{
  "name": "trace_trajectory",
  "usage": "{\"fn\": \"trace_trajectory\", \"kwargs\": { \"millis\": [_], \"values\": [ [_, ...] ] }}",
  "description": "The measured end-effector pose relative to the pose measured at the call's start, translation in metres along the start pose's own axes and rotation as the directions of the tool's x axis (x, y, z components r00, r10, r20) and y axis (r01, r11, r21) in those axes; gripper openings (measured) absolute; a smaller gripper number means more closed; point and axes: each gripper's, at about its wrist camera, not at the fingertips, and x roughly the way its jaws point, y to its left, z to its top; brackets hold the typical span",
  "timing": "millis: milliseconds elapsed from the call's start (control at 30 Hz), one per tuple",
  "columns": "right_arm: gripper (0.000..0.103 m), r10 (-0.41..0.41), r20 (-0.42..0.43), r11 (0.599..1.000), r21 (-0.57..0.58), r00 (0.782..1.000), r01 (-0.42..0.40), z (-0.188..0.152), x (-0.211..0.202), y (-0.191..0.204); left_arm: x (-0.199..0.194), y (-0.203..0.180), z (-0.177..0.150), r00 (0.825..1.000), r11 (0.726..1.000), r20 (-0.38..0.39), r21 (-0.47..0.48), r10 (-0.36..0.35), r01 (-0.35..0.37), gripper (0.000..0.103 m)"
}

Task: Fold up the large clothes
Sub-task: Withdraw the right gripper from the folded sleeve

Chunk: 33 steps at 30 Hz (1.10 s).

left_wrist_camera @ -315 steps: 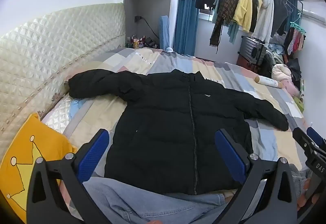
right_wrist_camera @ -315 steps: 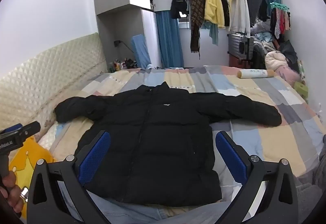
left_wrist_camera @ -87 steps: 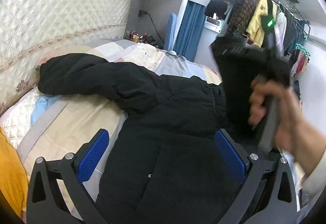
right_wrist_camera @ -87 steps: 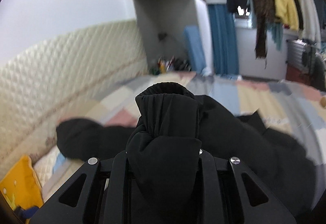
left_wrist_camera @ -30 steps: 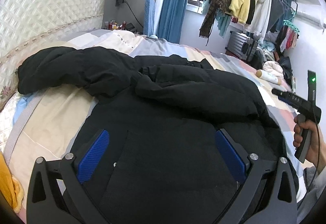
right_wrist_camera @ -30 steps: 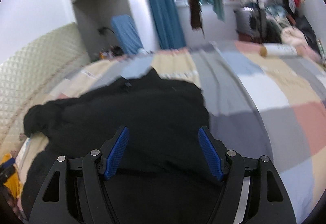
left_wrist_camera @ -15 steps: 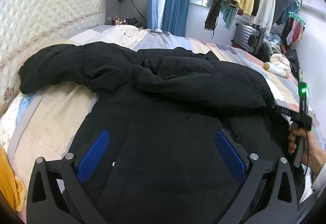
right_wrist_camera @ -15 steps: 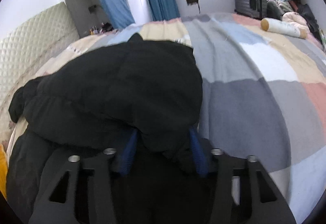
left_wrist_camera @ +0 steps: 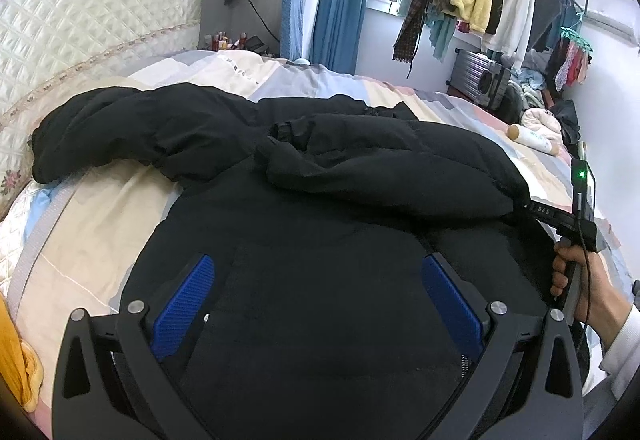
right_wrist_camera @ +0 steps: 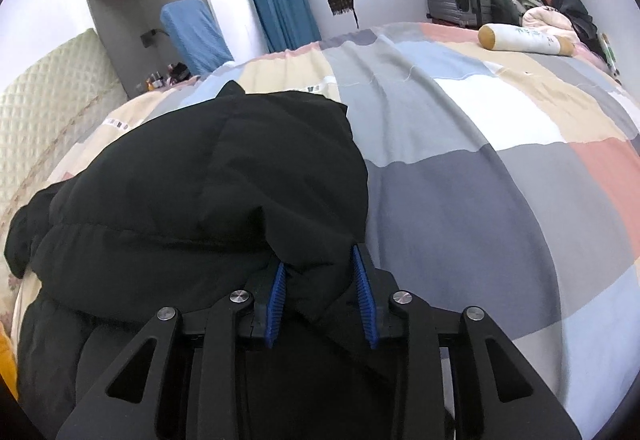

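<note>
Patchwork bed (right_wrist_camera: 460,168) under a black puffer jacket (left_wrist_camera: 320,240): your right gripper (right_wrist_camera: 320,300) pinches its side edge, one sleeve (left_wrist_camera: 380,168) already across. Left gripper (left_wrist_camera: 316,300) hovers wide, empty. Next, I judge, fold that side inward.

The black jacket (left_wrist_camera: 320,248) runs off the bottom edge, hem unseen. Its folded-over sleeve (right_wrist_camera: 224,176) covers the chest. Small bottles (left_wrist_camera: 224,39) beyond the jacket are too tiny to identify.

Black puffer jacket (left_wrist_camera: 320,280) flat on the bed, one sleeve (left_wrist_camera: 380,168) folded across its chest.
</note>
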Motion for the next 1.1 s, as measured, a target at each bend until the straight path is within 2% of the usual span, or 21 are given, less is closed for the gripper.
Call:
{"fn": "trace_trajectory", "kwargs": {
  "millis": [100, 200, 333, 500, 667, 767, 900, 1033, 1100],
  "values": [
    [0.046, 0.022, -0.033, 0.997, 0.078, 0.999, -0.020, -0.001, -0.013, -0.001, -0.007, -0.003, 0.000, 1.000, 1.000, 0.019, 0.010, -0.003, 0.003, 0.103],
    [0.055, 0.042, 0.009, 0.996, 0.073, 0.999, -0.043, -0.004, -0.040, 0.010, -0.016, -0.010, 0.001, 0.999, 1.000, 0.043, 0.025, -0.017, 0.016, 0.103],
    [0.056, 0.043, 0.064, 0.999, 0.022, 0.997, -0.045, -0.007, -0.075, 0.032, -0.026, -0.019, -0.001, 0.997, 0.999, 0.064, 0.041, -0.032, 0.029, 0.103],
    [0.057, 0.085, 0.137, 0.996, -0.023, 0.987, -0.082, -0.020, -0.112, 0.056, -0.033, -0.023, -0.003, 0.996, 0.998, 0.079, 0.050, -0.030, 0.026, 0.103],
    [0.057, 0.137, 0.167, 0.989, -0.082, 0.976, -0.125, -0.042, -0.146, 0.074, -0.037, -0.027, -0.003, 0.998, 0.999, 0.068, 0.045, -0.013, 0.010, 0.103],
    [0.057, 0.144, 0.207, 0.986, -0.117, 0.968, -0.121, -0.049, -0.166, 0.081, -0.045, -0.031, -0.006, 0.996, 0.999, 0.075, 0.040, -0.040, 0.037, 0.103],
    [0.066, 0.157, 0.268, 0.981, -0.152, 0.950, -0.120, -0.060, -0.190, 0.090, -0.049, -0.039, -0.008, 0.997, 0.998, 0.067, 0.060, -0.041, 0.037, 0.103],
    [0.066, 0.183, 0.274, 0.977, -0.155, 0.944, -0.144, -0.078, -0.207, 0.095, -0.051, -0.043, -0.011, 0.997, 0.998, 0.068, 0.063, -0.033, 0.029, 0.103],
    [0.067, 0.170, 0.276, 0.980, -0.150, 0.946, -0.132, -0.088, -0.211, 0.095, -0.050, -0.043, -0.011, 0.997, 0.998, 0.068, 0.063, -0.027, 0.023, 0.103]
  ]
}}
